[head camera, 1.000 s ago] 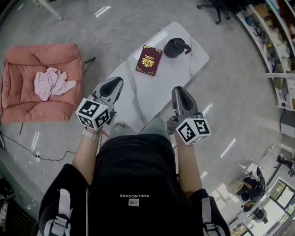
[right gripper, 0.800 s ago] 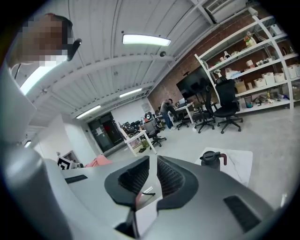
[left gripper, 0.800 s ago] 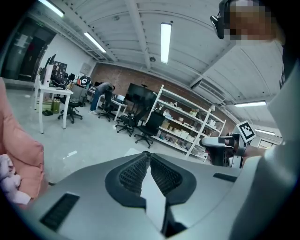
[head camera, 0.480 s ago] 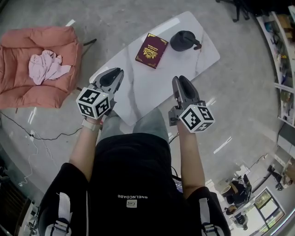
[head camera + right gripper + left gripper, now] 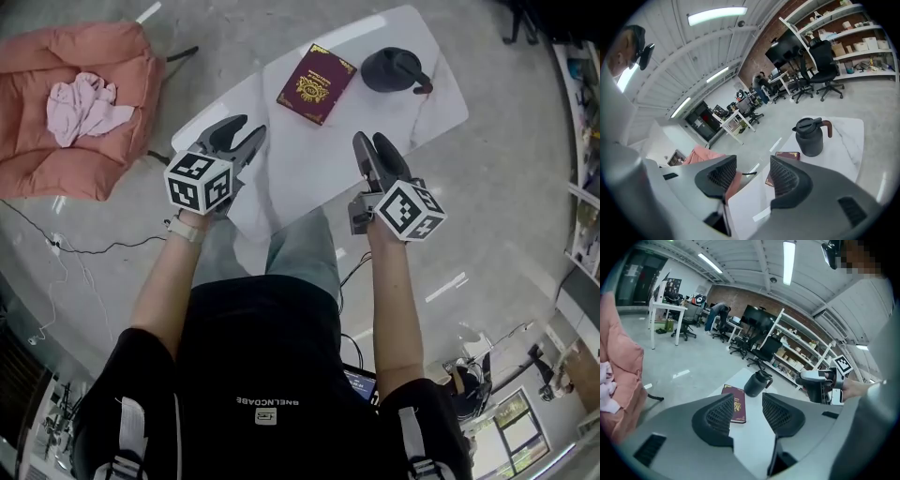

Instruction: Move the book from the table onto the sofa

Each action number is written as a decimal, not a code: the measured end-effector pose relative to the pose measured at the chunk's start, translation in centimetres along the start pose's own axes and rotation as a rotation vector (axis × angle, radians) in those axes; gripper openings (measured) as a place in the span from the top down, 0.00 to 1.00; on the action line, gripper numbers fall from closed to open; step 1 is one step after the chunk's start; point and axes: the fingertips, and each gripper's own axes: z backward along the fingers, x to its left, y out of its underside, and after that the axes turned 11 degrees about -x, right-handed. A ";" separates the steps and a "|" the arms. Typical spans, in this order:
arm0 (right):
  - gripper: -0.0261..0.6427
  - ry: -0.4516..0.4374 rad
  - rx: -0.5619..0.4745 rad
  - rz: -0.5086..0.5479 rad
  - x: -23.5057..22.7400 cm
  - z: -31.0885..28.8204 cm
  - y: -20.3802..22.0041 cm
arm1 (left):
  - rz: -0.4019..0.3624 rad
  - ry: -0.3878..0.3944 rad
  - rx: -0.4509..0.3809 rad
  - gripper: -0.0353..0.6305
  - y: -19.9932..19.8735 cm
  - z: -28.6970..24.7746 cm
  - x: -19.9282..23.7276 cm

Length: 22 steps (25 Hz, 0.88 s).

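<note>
A maroon book [image 5: 317,84] with a gold emblem lies flat on the white marble table [image 5: 309,178], near its far end. My left gripper [image 5: 248,128] hovers over the table's near left edge, well short of the book. Its jaws have just been opening, with nothing between them. My right gripper [image 5: 371,141] hangs over the near right part, its jaws also just opened and empty. The left gripper view looks past the left gripper [image 5: 746,403] at the book [image 5: 739,404]. In the right gripper view, the right gripper [image 5: 753,161] partly hides the book [image 5: 788,155]. The pink sofa [image 5: 56,159] sits on the floor at the left.
A black jug [image 5: 396,68] stands on the table just right of the book. A pale pink cloth [image 5: 80,108] lies on the sofa. A black cable [image 5: 56,246] trails over the floor by the sofa. Shelves [image 5: 586,141] line the right side.
Both grippers went from shut to open. Both moved forward and lower over the table's near end. The table and sofa have shifted up in the head view.
</note>
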 end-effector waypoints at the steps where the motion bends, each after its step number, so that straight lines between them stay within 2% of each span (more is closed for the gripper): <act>1: 0.63 0.002 0.012 -0.013 -0.8 -0.6 0.5 | 0.016 -0.005 0.005 0.67 0.7 -0.6 0.4; 9: 0.58 0.024 0.069 -0.061 -7.4 -5.6 2.9 | 0.053 -0.023 0.062 0.57 6.1 -6.3 3.4; 22: 0.55 0.065 0.179 -0.112 -16.9 -14.4 7.4 | 0.132 -0.080 0.121 0.53 13.4 -14.8 8.7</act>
